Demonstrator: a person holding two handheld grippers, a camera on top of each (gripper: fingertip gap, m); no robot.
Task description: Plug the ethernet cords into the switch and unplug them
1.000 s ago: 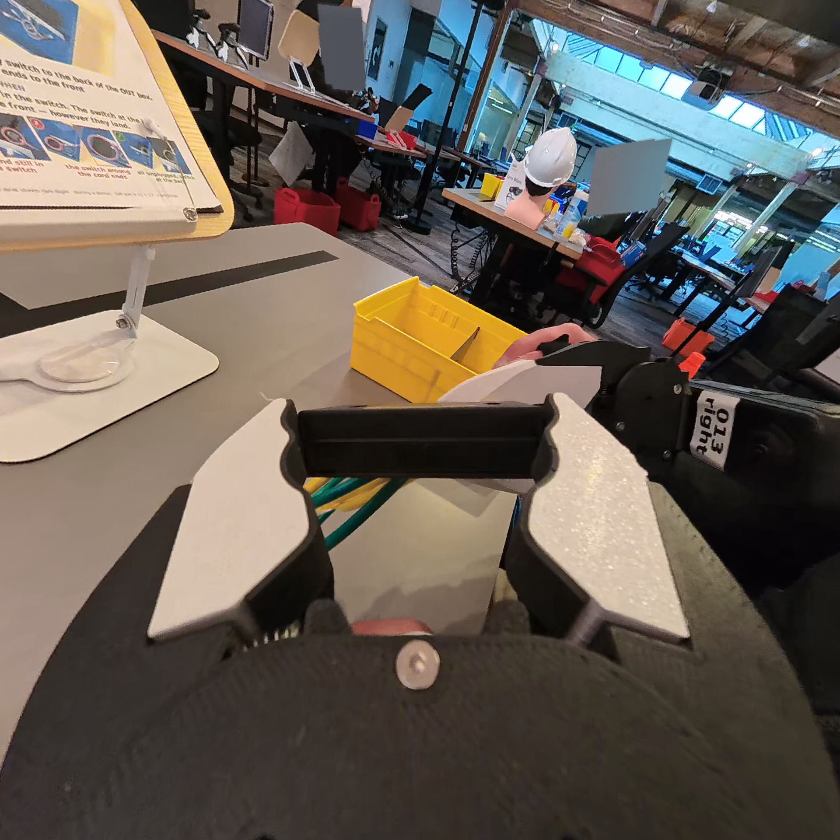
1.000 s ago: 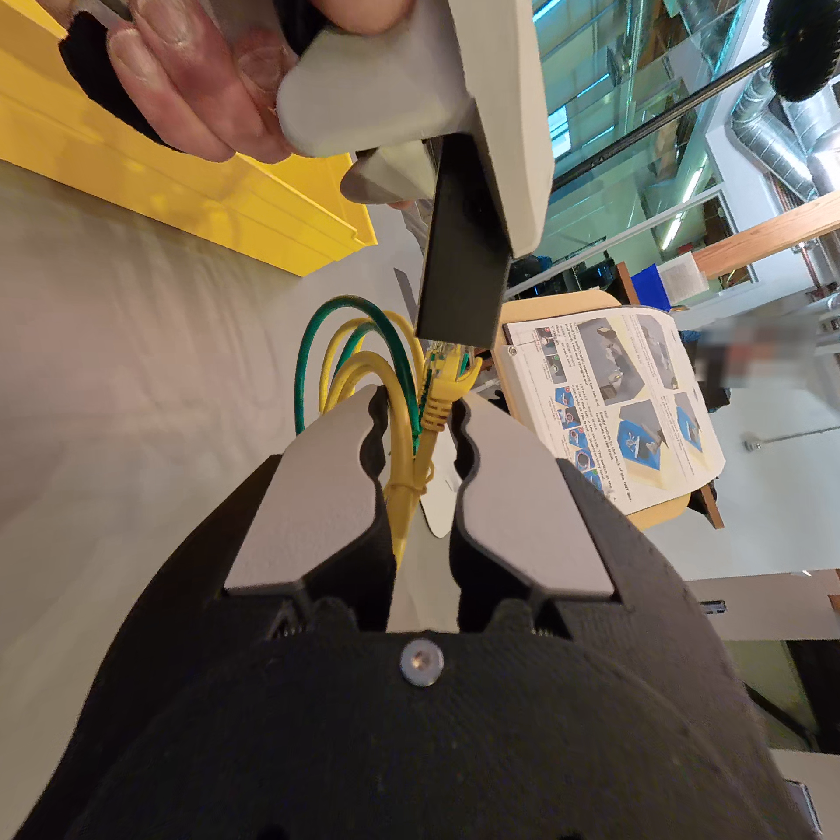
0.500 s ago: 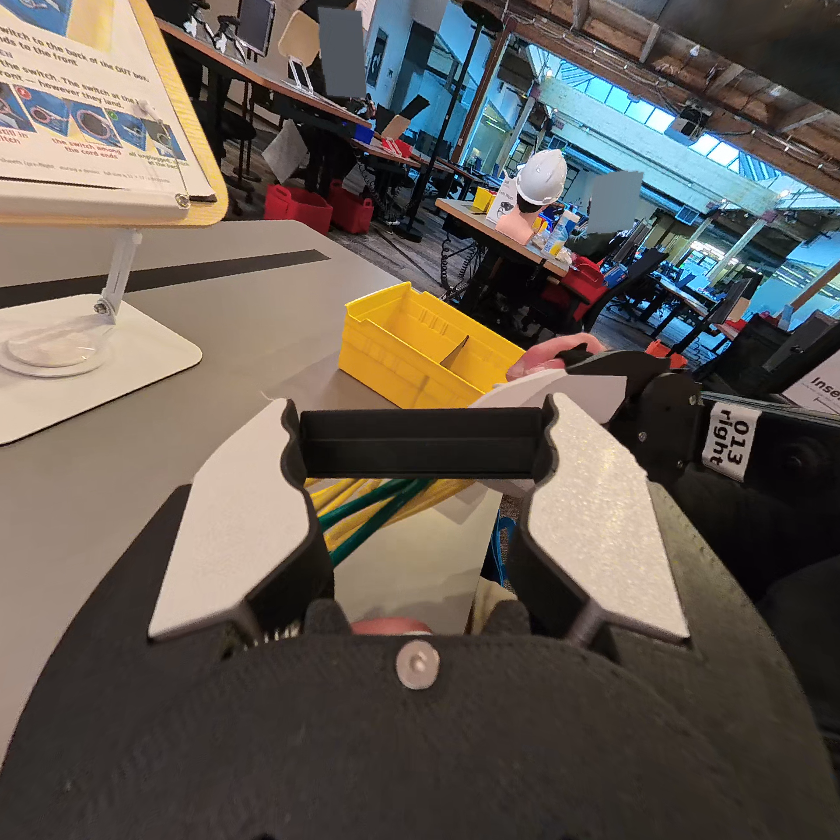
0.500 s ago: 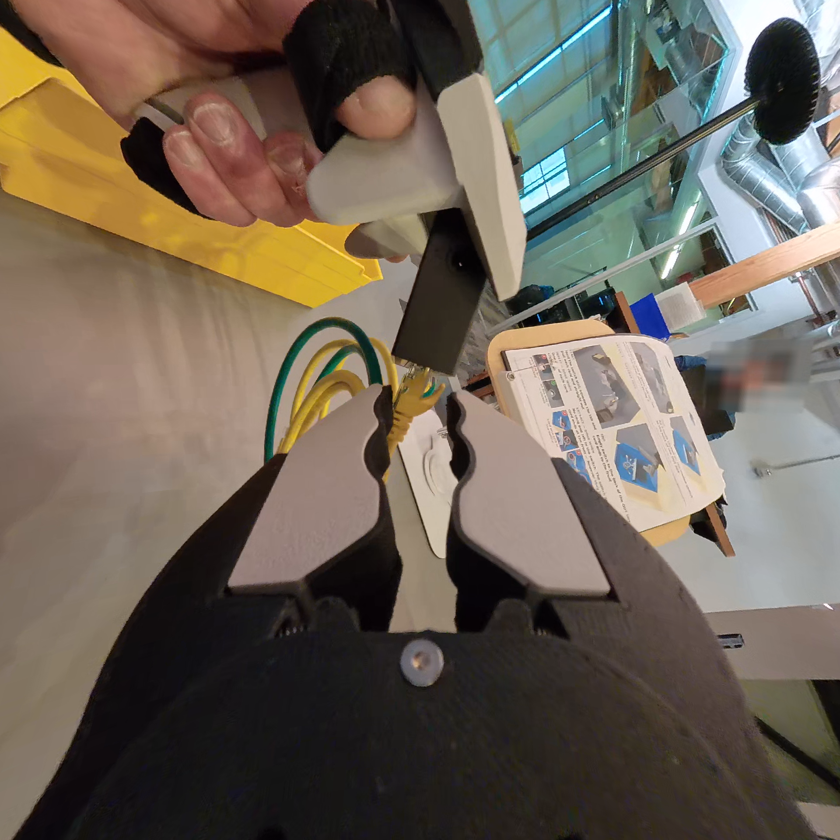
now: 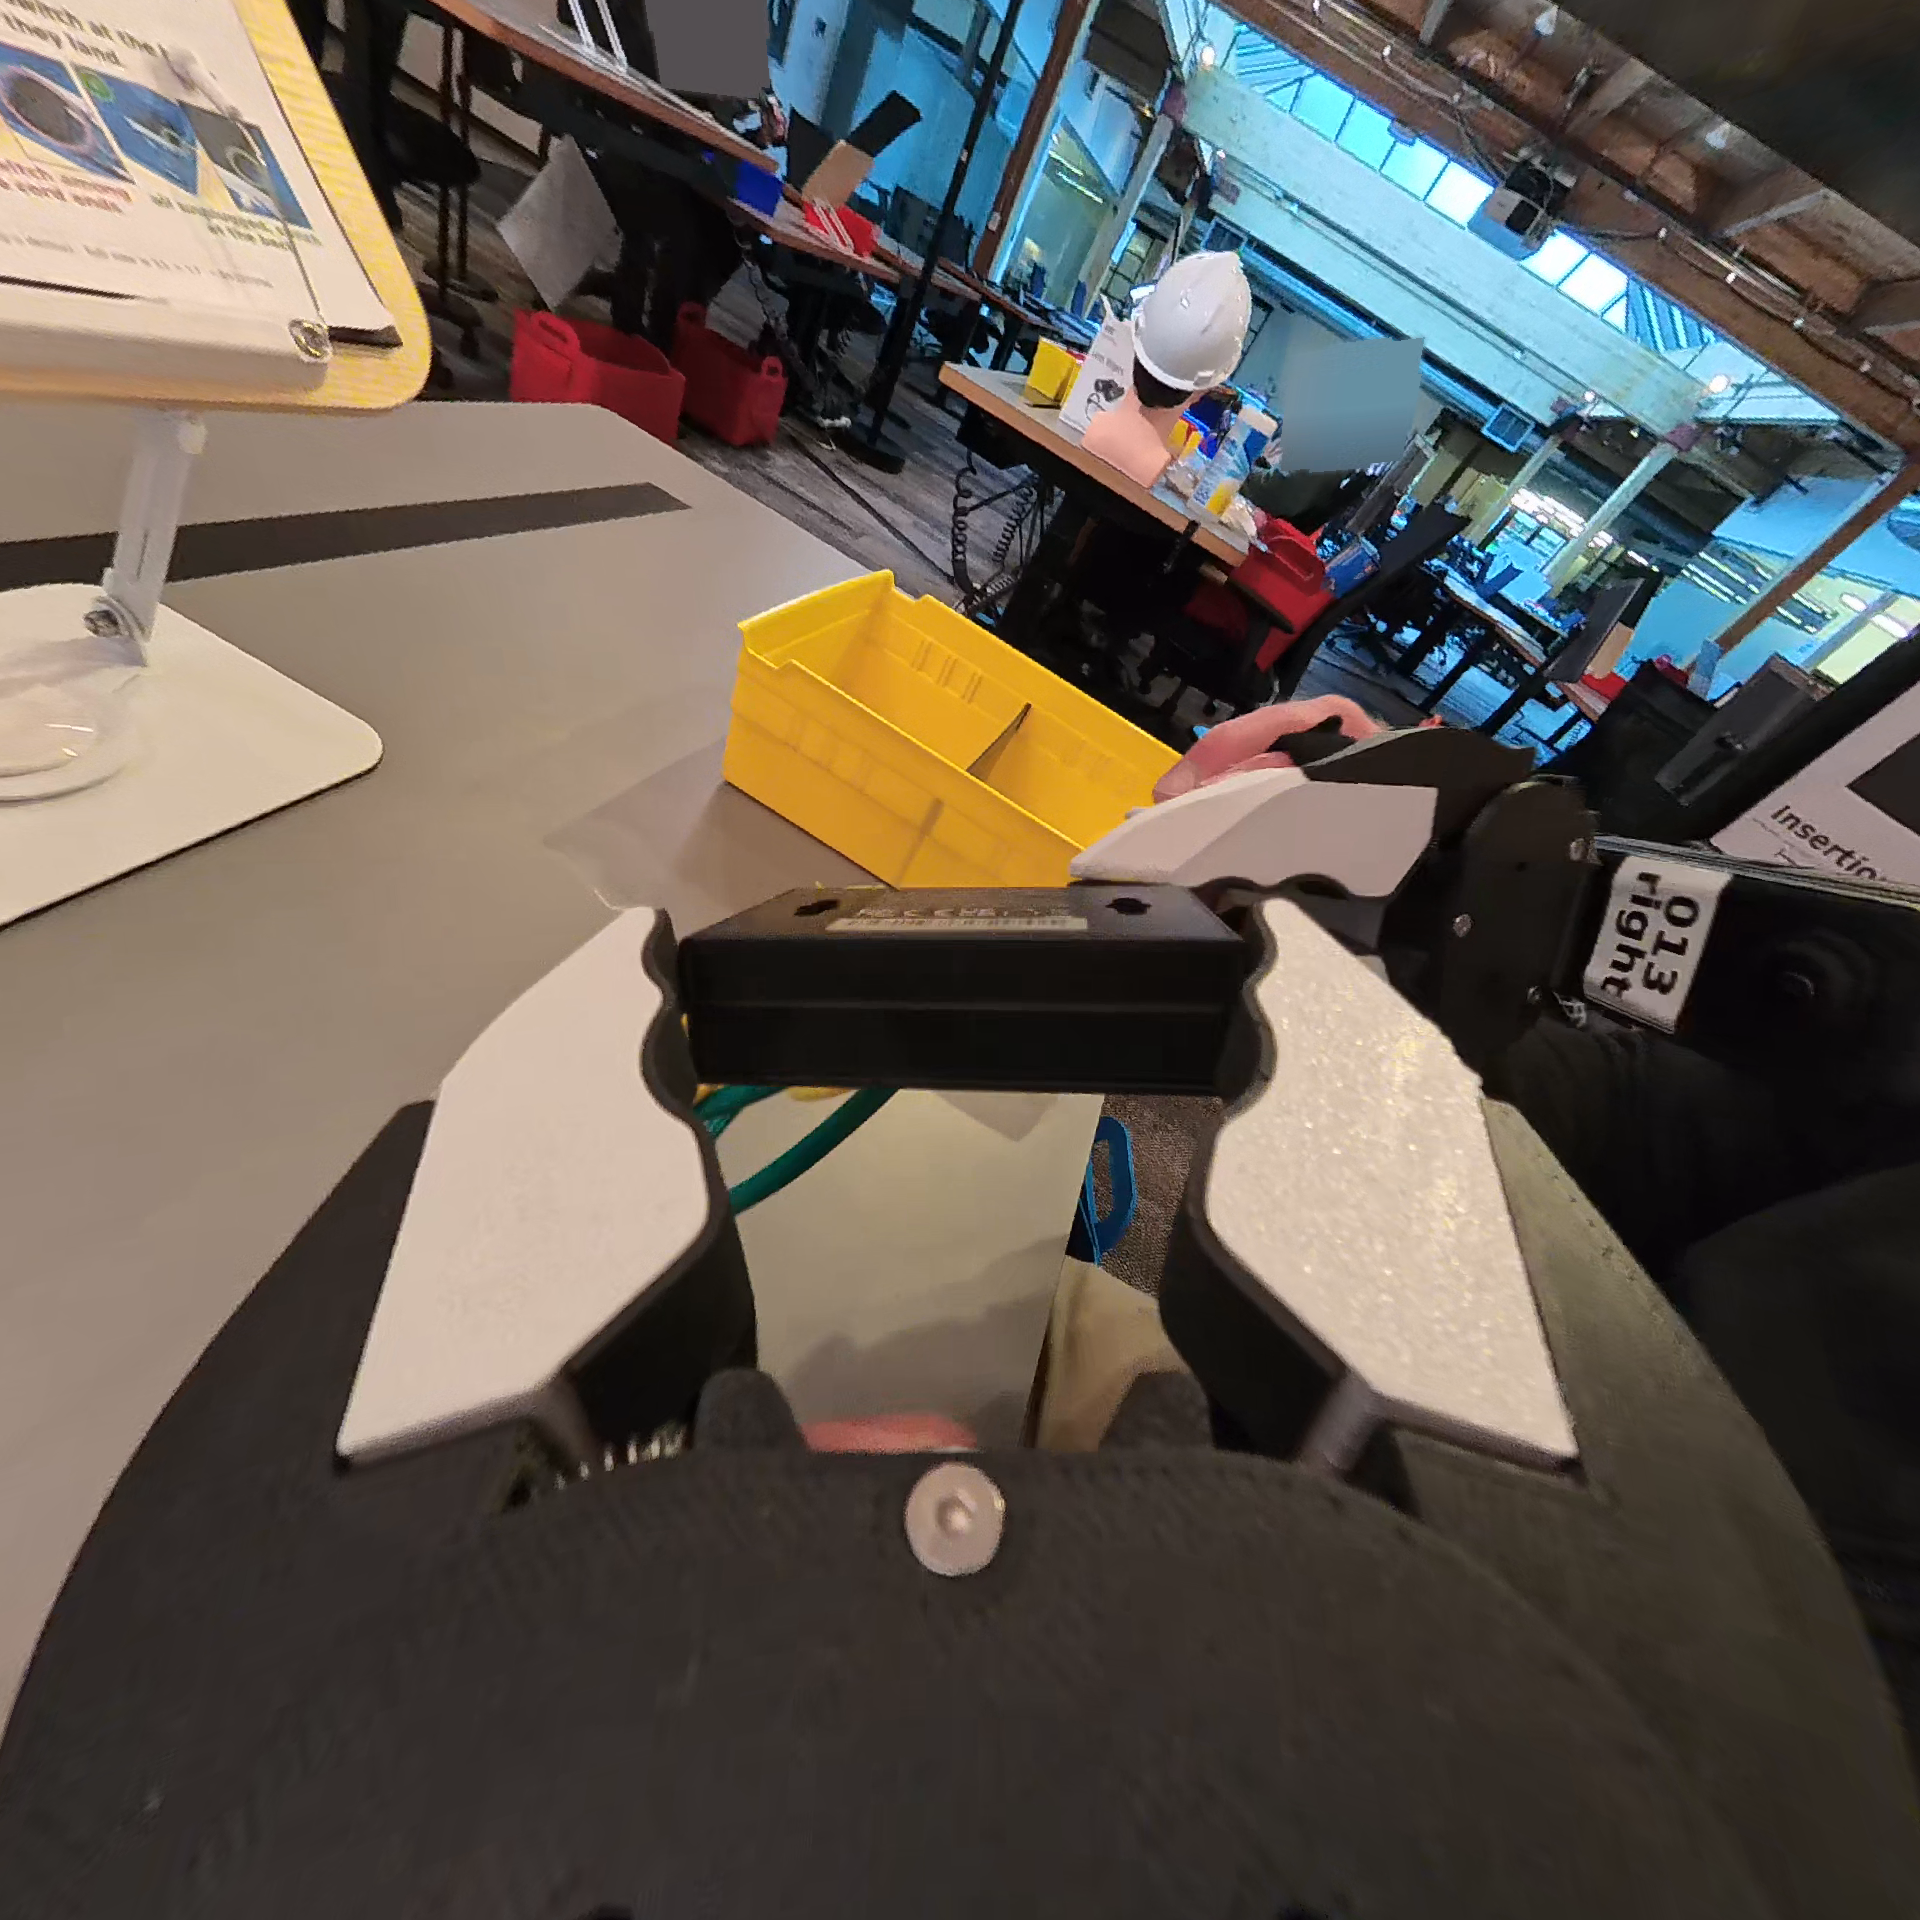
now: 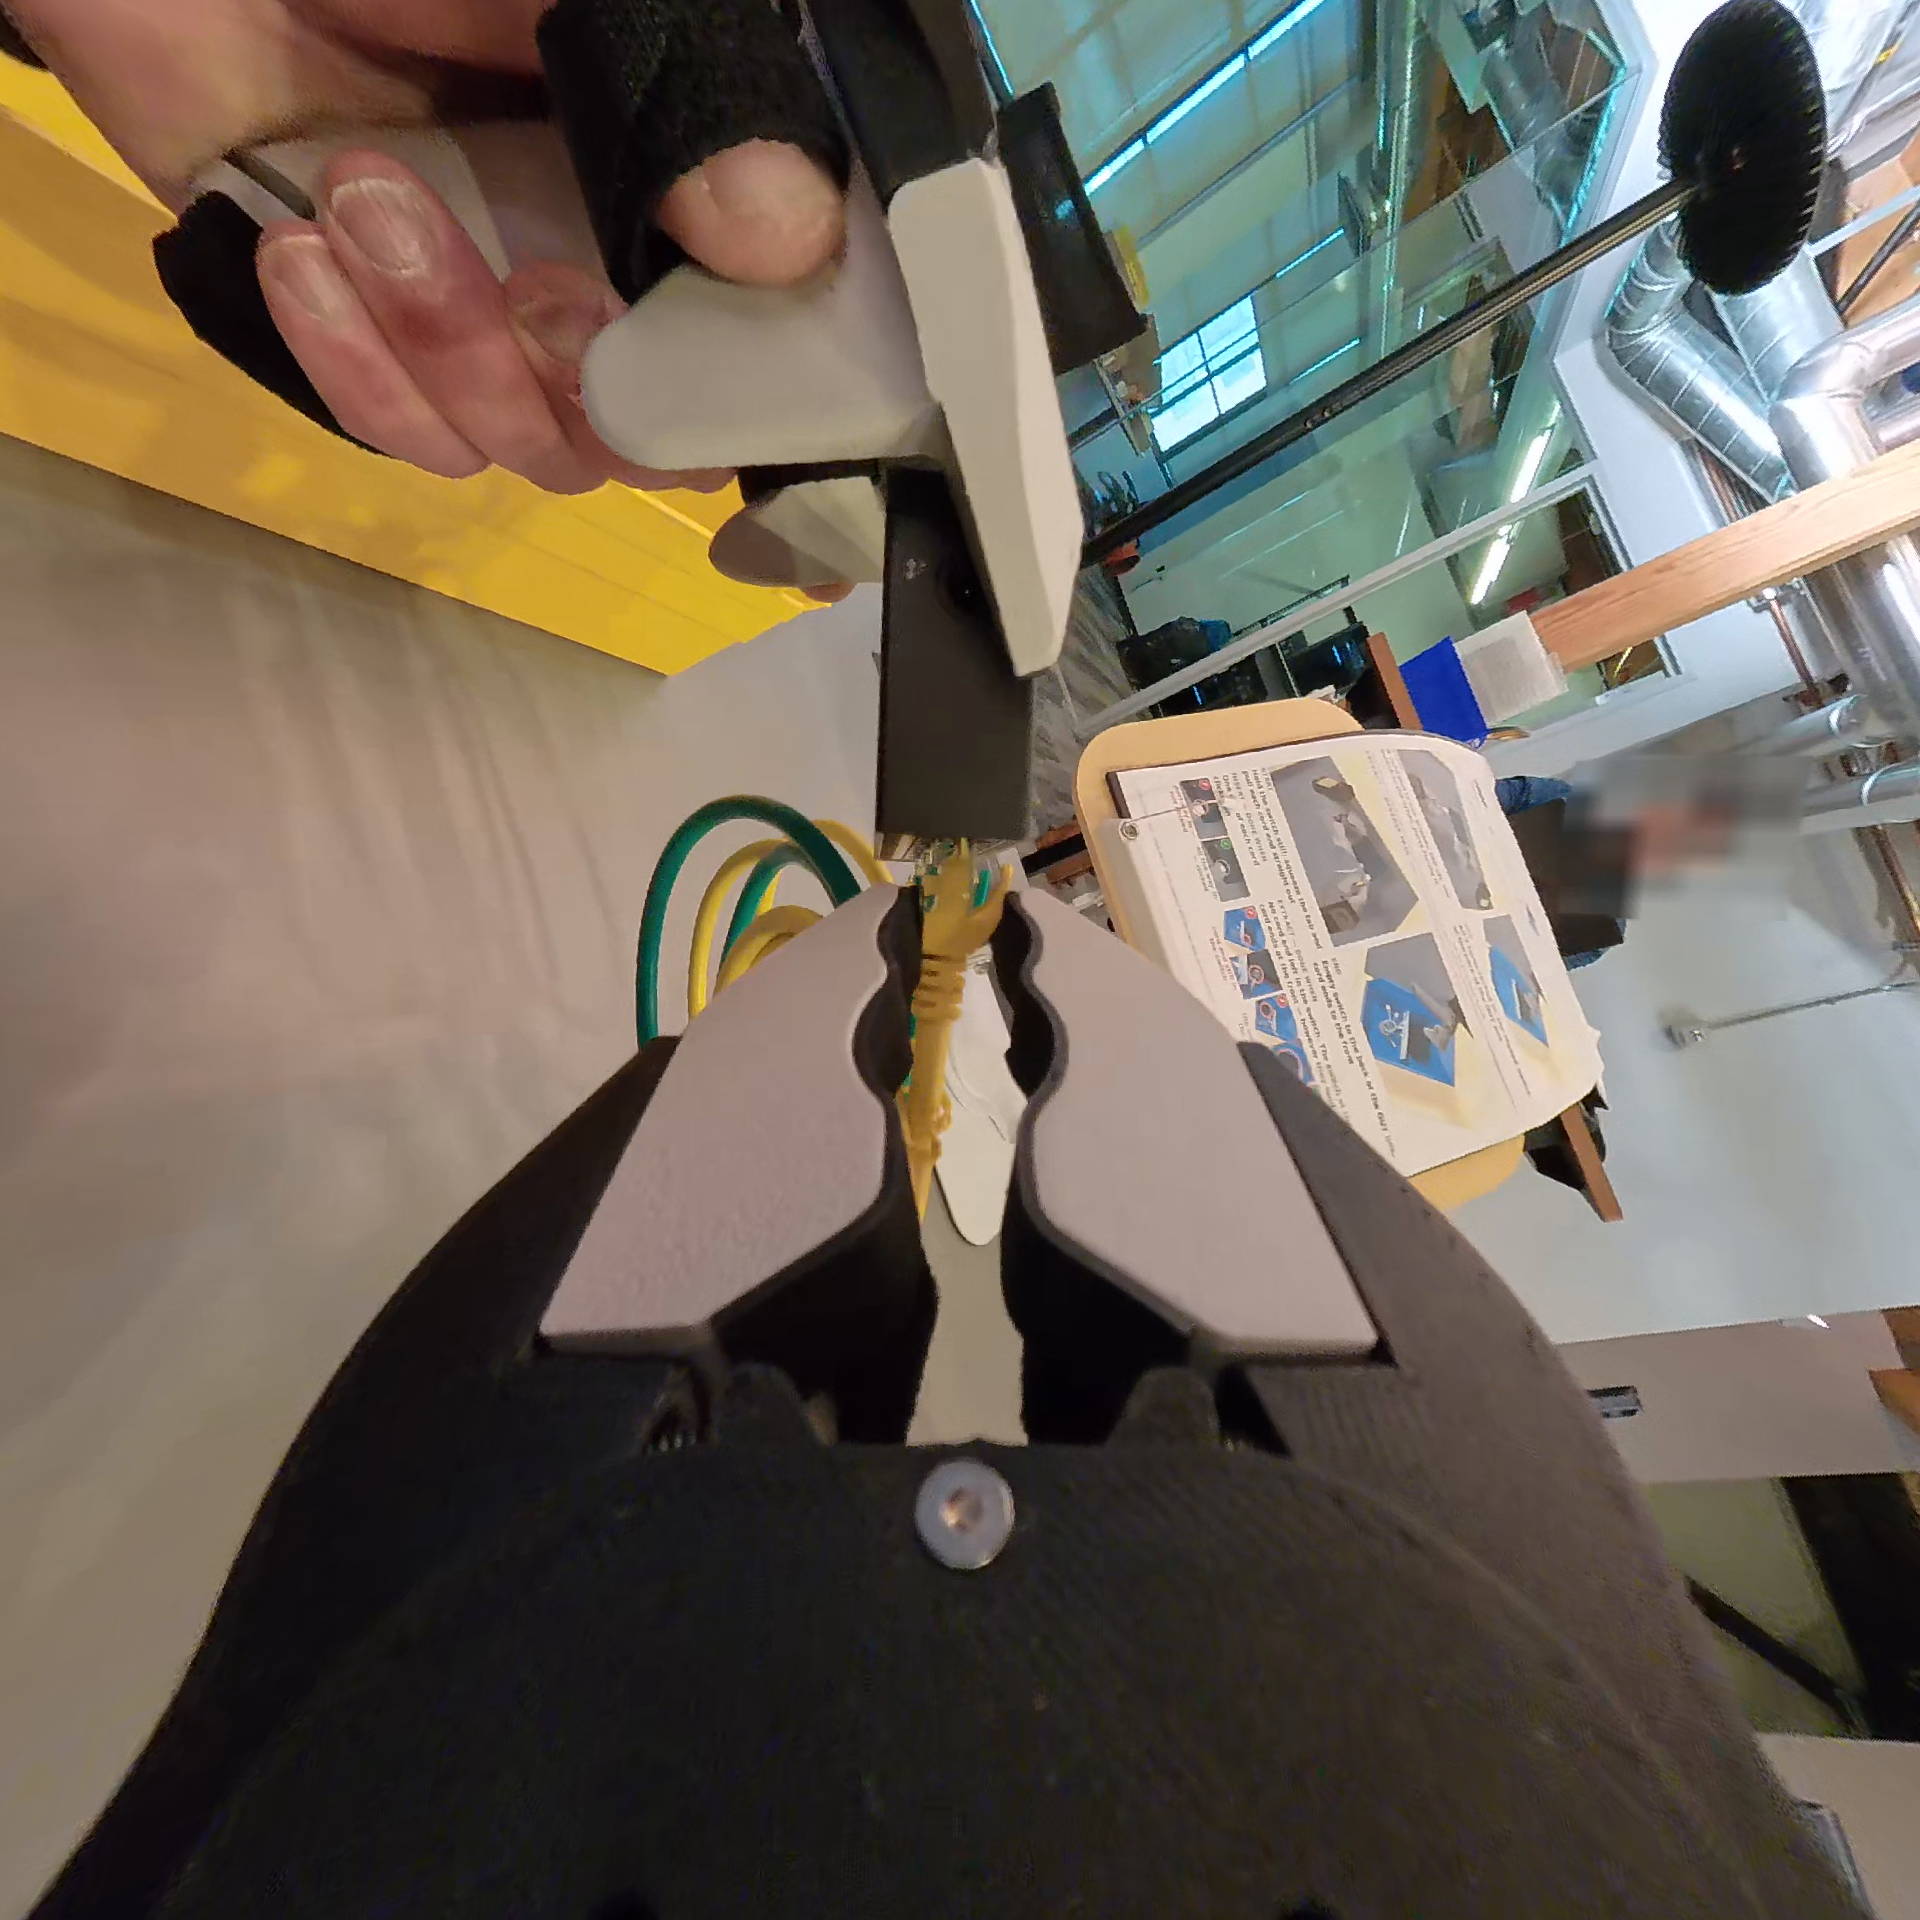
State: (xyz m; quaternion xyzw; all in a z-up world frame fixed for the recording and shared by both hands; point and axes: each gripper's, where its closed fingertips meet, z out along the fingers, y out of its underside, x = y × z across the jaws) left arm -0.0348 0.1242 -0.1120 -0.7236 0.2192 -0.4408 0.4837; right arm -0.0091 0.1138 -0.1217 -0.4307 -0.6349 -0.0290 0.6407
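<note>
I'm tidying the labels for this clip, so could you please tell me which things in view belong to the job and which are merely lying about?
Belonging to the job:
- black switch, clamped in the left gripper
- yellow cord, between the right gripper fingers, its plug at the switch
- green cords, looped nearby

Lying about:
- yellow bin
- instruction sheet on its stand
- white hard hat on a far table

Left wrist view: close, low over the table [image 5: 312, 1018], facing the yellow bin [image 5: 914, 769] at frame centre. Right wrist view: rolled sideways, close. Both share the black switch [image 5: 961, 1003], bin and cords [image 6: 727, 894]
</note>
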